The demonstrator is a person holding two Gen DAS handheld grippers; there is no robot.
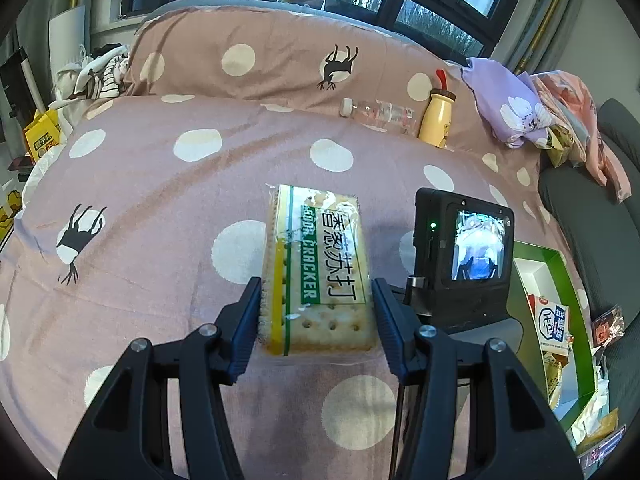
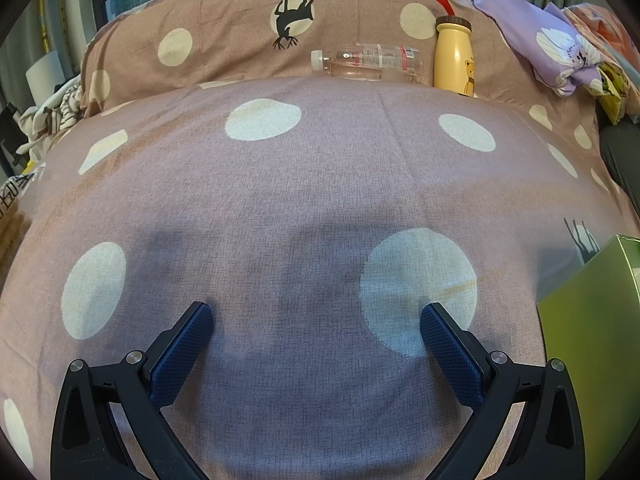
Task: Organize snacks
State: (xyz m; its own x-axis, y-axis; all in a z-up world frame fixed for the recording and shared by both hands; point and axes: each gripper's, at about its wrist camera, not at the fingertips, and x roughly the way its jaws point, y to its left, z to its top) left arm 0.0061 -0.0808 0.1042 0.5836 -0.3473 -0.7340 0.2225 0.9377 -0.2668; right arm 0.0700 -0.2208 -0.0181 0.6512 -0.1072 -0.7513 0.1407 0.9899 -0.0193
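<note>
My left gripper (image 1: 316,292) is shut on a soda cracker pack (image 1: 316,268), a clear wrapper with green and yellow print, held above the pink dotted bedspread (image 1: 160,200). A green box (image 1: 560,304) with several snack packs inside sits at the right; its outer wall shows in the right wrist view (image 2: 592,344). My right gripper (image 2: 316,316) is open and empty, low over the bedspread (image 2: 320,184), left of the box. Its body and screen show in the left wrist view (image 1: 464,248).
A clear water bottle (image 2: 368,60) lies beside an upright yellow bear bottle (image 2: 454,56) against the pillow (image 2: 240,32). Purple and pink cloths (image 2: 560,52) are piled at the back right. Loose snack wrappers (image 1: 608,324) lie right of the box. A dark chair (image 1: 600,220) stands at the right.
</note>
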